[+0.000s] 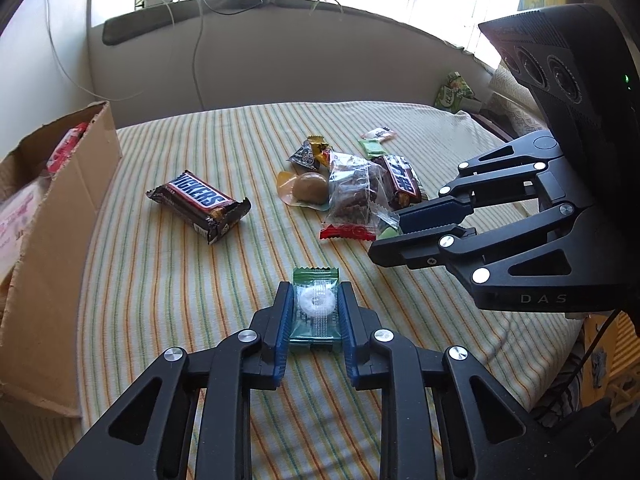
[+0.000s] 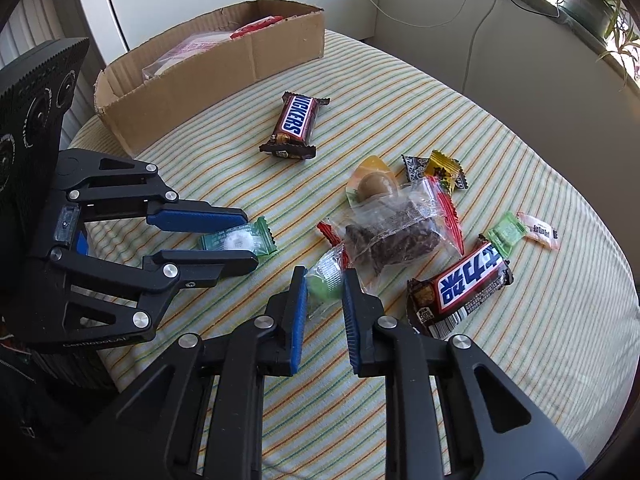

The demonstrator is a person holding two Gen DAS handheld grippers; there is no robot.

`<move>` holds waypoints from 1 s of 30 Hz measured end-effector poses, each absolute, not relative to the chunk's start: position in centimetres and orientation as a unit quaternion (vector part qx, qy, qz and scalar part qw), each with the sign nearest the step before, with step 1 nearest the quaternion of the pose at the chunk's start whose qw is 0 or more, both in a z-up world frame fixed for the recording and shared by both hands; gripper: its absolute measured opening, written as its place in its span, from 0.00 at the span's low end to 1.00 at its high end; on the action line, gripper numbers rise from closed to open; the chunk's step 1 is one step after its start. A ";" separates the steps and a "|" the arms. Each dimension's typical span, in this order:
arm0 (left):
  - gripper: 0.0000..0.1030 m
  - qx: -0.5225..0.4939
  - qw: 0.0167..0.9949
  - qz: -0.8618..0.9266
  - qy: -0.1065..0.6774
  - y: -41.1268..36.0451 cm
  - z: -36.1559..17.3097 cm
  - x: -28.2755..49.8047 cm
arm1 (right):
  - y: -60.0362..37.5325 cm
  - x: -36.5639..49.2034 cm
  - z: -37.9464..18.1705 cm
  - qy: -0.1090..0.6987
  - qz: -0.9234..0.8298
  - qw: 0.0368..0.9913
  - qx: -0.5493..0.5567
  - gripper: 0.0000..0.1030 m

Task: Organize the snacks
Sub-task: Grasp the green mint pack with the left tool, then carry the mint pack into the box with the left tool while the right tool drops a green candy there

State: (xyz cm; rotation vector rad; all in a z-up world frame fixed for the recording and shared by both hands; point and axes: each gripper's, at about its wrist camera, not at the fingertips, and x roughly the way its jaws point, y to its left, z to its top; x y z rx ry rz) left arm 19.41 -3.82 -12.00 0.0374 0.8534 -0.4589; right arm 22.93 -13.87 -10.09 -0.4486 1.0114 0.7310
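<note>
My left gripper (image 1: 315, 292) is shut on a green-wrapped white mint candy (image 1: 315, 308) that lies on the striped cloth (image 1: 180, 300). In the right wrist view the same gripper (image 2: 250, 238) comes in from the left, with the mint (image 2: 240, 240) between its blue pads. My right gripper (image 2: 325, 276) is shut on a round green candy in a clear wrapper (image 2: 324, 286) at the near edge of the snack pile. The left wrist view shows the right gripper (image 1: 386, 234) side-on, the green candy (image 1: 388, 233) peeking out at its tips.
A cardboard box (image 2: 200, 76) with packets inside stands at the table's far left. A Snickers bar (image 2: 294, 124) lies alone. The pile holds a clear packet of dark snack (image 2: 392, 240), a wrapped egg (image 2: 372, 186), a second chocolate bar (image 2: 460, 284) and small candies (image 2: 436, 170).
</note>
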 end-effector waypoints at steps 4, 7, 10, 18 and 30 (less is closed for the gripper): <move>0.20 0.013 0.891 -0.217 0.399 -2.3 -11.4 18.4 | -14.4 22.9 -9.3 0.465 0.335 0.794 -0.202 0.17; 0.20 0.007 0.897 -0.213 0.388 -1.5 -10.7 18.0 | -14.5 22.9 -8.6 0.459 0.334 0.799 -0.199 0.17; 0.20 0.001 0.904 -0.206 0.376 -0.6 -10.0 17.8 | -14.1 22.8 -7.9 0.452 0.337 0.801 -0.200 0.17; 0.20 -0.025 0.923 -0.176 0.341 3.0 -8.0 17.4 | -12.3 23.0 -6.2 0.433 0.345 0.808 -0.203 0.17; 0.20 -0.083 0.945 -0.101 0.300 9.3 -6.0 18.2 | -7.3 22.2 -4.2 0.402 0.381 0.810 -0.196 0.17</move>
